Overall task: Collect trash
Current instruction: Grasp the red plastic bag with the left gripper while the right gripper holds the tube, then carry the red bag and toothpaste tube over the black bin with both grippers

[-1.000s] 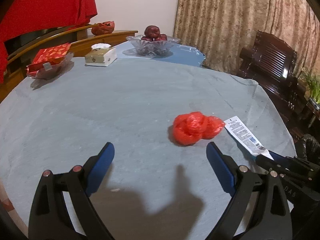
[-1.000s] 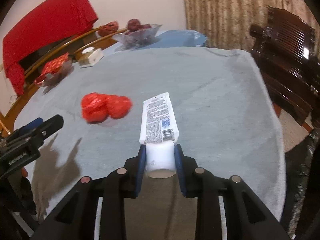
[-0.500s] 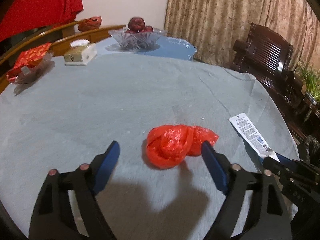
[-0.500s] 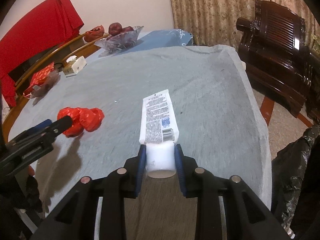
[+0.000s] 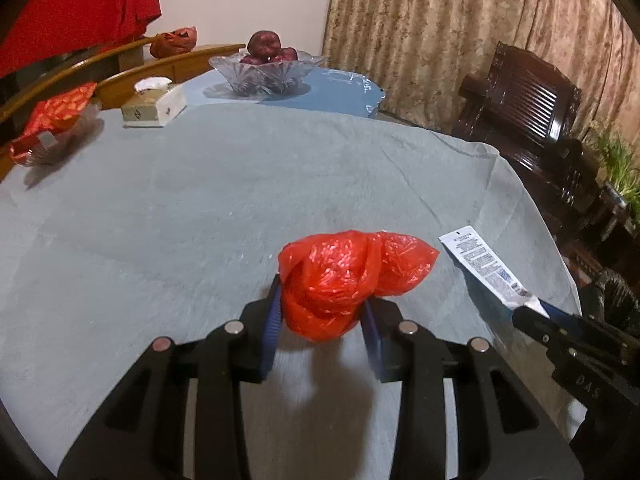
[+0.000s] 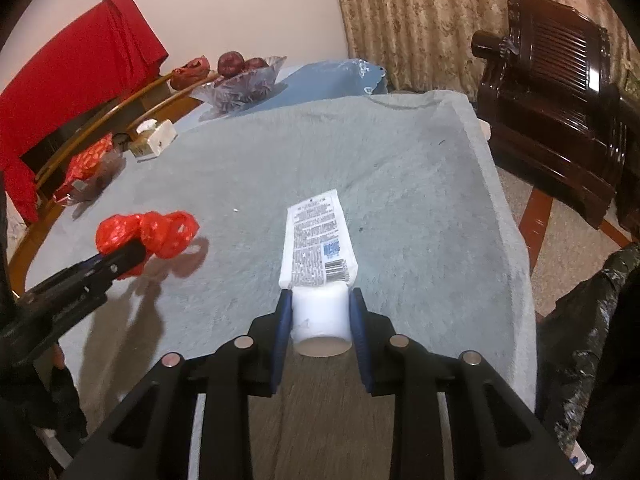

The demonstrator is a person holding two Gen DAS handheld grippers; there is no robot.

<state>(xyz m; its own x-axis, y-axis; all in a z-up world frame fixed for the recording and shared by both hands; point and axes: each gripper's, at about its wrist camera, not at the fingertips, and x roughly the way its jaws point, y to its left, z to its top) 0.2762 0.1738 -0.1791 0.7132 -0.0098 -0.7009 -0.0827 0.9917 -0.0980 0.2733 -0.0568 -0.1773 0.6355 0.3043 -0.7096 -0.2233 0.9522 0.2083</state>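
Surface: grey cloth [image 5: 200,208] covers the table ahead of both grippers; curtains and a dark wooden chair [image 6: 560,92] stand beyond its far edge.
Red bag: the crumpled red plastic bag [image 5: 340,276] sits between the blue pads of the left gripper [image 5: 322,320], its knotted end bulging out ahead and to the right of the fingertips.
Left gripper: its jaws have just been closing and now press on the near lobe of the bag.
Tube: the white tube [image 6: 316,248] sticks straight ahead from the right gripper [image 6: 320,316], which is clamped on the cap; the flat end points away over the cloth.
Risk, bag: thin slick plastic may squeeze out forward, since only the near part is pinched; a quick lift could leave it behind.
Risk, tube: held by the round cap alone, it could swing or twist in the pads if the hand tilts.
Risk, crowding: the tube's flat end lies just right of the bag, so the two hands could knock each other.
Trash sack: black plastic sack [image 6: 588,340] hangs to the right of the right gripper, off the table edge.
Change: a second ago the left jaws stood wide with the bag well ahead of them; now they have come up around it. The right grip on the cap looks the same.
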